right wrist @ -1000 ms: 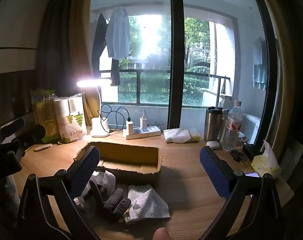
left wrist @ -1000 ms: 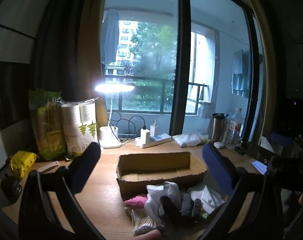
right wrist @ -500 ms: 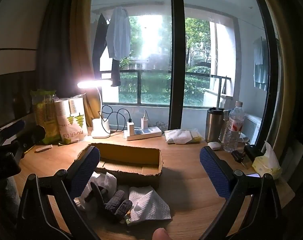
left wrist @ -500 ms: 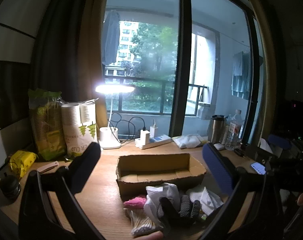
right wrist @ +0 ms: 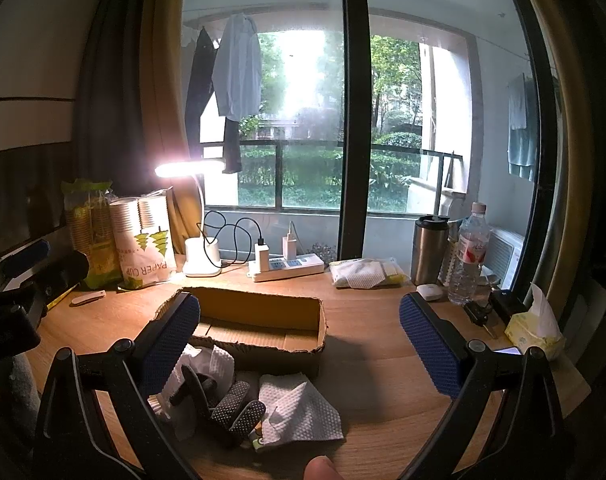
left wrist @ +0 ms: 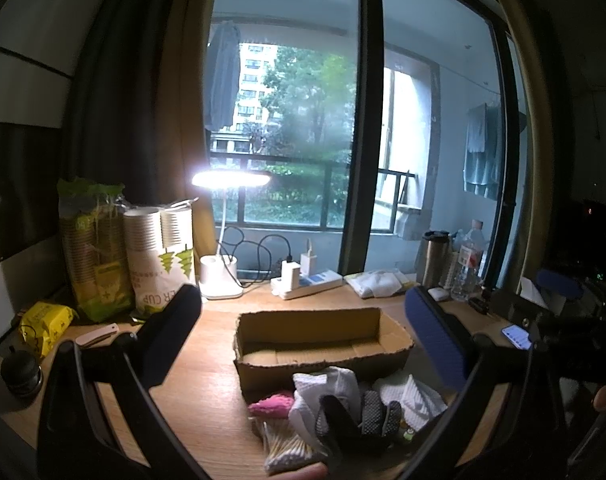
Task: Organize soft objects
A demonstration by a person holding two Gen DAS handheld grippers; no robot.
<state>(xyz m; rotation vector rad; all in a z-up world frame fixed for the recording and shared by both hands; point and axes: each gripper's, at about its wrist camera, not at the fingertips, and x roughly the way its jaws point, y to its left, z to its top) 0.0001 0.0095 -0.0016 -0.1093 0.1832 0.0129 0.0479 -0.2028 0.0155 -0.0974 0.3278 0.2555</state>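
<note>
Left gripper [left wrist: 303,336] and right gripper [right wrist: 299,332], both spread wide (nothing held), hover above the desk [right wrist: 375,376]; glove [right wrist: 227,404] and cloths [right wrist: 299,412] lie below, before the box [right wrist: 259,328].

I see a brown cardboard box [right wrist: 259,330], a white waffle-textured cloth [right wrist: 299,410], a black glove [right wrist: 227,402] (grey-dotted fingers), a pink fuzzy item [left wrist: 271,404], and blue-padded tongs [right wrist: 299,344] over my wood-grain bench [right wrist: 383,364].
</note>
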